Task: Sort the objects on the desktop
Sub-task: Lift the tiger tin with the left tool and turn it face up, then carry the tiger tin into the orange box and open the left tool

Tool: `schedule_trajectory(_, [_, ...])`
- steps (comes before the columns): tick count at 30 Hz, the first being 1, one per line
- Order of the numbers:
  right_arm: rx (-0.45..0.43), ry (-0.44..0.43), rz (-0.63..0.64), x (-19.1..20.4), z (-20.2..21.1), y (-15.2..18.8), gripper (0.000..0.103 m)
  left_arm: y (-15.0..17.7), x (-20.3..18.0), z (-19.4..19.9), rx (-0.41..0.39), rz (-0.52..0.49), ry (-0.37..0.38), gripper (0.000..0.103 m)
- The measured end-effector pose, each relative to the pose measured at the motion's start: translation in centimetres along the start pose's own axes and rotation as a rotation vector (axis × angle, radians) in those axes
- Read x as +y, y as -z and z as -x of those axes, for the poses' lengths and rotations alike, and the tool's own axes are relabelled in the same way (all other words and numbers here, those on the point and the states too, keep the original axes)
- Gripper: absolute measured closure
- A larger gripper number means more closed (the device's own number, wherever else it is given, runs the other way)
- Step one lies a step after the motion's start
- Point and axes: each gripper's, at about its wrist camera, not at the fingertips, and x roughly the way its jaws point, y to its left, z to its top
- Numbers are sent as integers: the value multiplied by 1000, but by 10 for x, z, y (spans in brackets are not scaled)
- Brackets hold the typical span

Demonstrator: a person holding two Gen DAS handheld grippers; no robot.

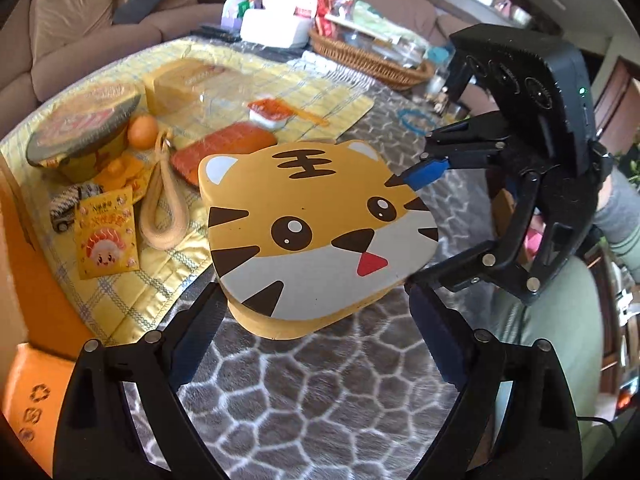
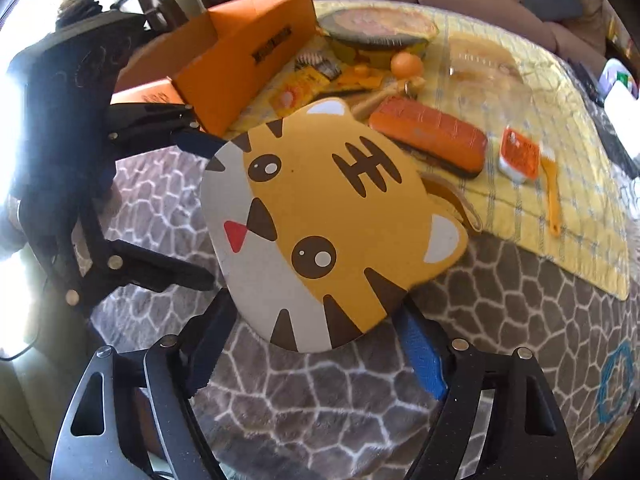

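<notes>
Both grippers clamp the tiger box [image 1: 320, 236], which is lifted above the grey cloth [image 1: 320, 392]: the left gripper [image 1: 316, 312] pinches its chin end, the right gripper [image 2: 316, 320] its side. Pulling unevenly could twist it loose (two holds, one box). Between it and the orange box [image 2: 244, 56] lie a noodle cup [image 1: 86, 120], an orange [image 1: 143, 130] and a case [image 2: 428, 136].

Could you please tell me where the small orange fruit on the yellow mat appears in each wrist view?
Left wrist view: the orange fruit sits upper left, just right of the noodle bowl.
Right wrist view: the orange fruit sits top centre, below the noodle bowl.
Shared landmark: the tiger-face box, central in both views.
</notes>
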Motion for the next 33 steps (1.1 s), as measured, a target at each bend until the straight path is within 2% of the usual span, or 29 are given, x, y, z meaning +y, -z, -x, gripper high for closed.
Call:
schedule_trajectory(4, [-30, 18, 33, 12, 23, -6, 22, -9, -6, 30, -55, 13, 18, 12])
schedule_trajectory(8, [-93, 47, 72, 33, 58, -21, 22, -19, -9, 77, -110, -1, -5, 12])
schedule_trajectory(12, [-182, 38, 115, 59, 93, -59, 22, -20, 10, 137, -168, 33, -40, 12])
schedule_trajectory(16, [-239, -1, 170, 85, 101, -104, 22, -10, 43, 189, -233, 109, -96, 11])
schedule_trajectory(23, [-222, -93, 259, 138, 49, -188, 22, 29, 119, 239, -274, 273, -159, 11])
schedule_trajectory(28, [-144, -110, 299, 159, -3, -219, 21, 47, 159, 228, -258, 348, -170, 11])
schedule_trajectory(33, [-37, -62, 338, 164, -50, -229, 21, 55, 187, 206, -268, 416, -112, 10])
